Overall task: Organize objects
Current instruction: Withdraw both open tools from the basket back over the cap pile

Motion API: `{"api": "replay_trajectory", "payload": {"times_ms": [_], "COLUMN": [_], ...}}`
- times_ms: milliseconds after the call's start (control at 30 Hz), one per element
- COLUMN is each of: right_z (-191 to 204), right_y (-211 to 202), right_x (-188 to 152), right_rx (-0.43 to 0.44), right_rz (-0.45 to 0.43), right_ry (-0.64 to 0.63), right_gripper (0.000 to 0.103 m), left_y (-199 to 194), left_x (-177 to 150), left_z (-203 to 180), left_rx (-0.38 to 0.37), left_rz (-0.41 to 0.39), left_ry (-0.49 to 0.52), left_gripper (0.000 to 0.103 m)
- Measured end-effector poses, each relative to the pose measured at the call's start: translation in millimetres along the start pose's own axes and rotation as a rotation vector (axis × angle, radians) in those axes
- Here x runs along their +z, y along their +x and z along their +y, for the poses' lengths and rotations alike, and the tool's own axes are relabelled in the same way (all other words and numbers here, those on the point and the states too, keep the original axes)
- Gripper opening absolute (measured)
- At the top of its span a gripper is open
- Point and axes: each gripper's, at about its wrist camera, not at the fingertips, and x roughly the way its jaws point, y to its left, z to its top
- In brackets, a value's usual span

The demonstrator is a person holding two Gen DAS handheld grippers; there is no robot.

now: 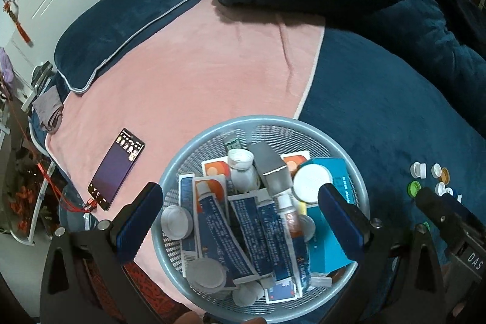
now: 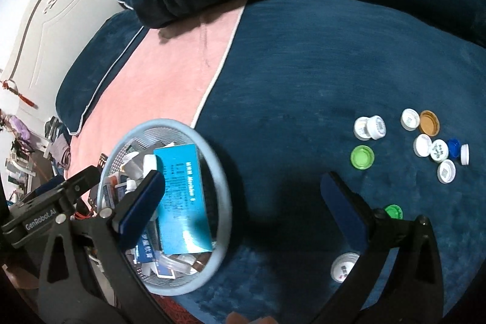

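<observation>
A bed (image 1: 379, 87) covered in dark blue plush, with a pink blanket (image 1: 194, 66) across its left part, carries everything. A round grey mesh basket (image 1: 361, 172) sits at the near edge, straddling the pink and blue, and is packed with blue-and-white tubes (image 1: 218, 233), a teal box (image 2: 182, 202), a grey box (image 1: 268, 169), white jars and small bottles. A phone (image 1: 117, 169) lies screen-up on the pink blanket, left of the basket. The left hand-held gripper (image 1: 240, 217) hangs over the basket, jaws spread wide and holding nothing. The right hand-held gripper (image 2: 241, 202) is likewise released and empty, over bare blue cover just right of the basket. Loose bottle caps (image 2: 431, 141) lie scattered on the blue to the right: mostly white, one tan, one blue, two green (image 2: 362, 157).
</observation>
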Motion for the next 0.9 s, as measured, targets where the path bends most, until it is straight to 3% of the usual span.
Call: {"api": "replay_trajectory", "payload": {"times_ms": [900], "right_z": [-73.2], "right_y": [-26.0], "right_x": [-9.9], "right_rx": [-0.062], "right_rz": [-0.012], "right_ry": [0.083], "right_gripper": [0.103], "left_y": [-0.5], "left_x": [-14.9], "left_z": [-86.5], "left_rx": [-0.026], "left_rz": [0.019], "left_ry": [0.163], "left_gripper": [0.102]}}
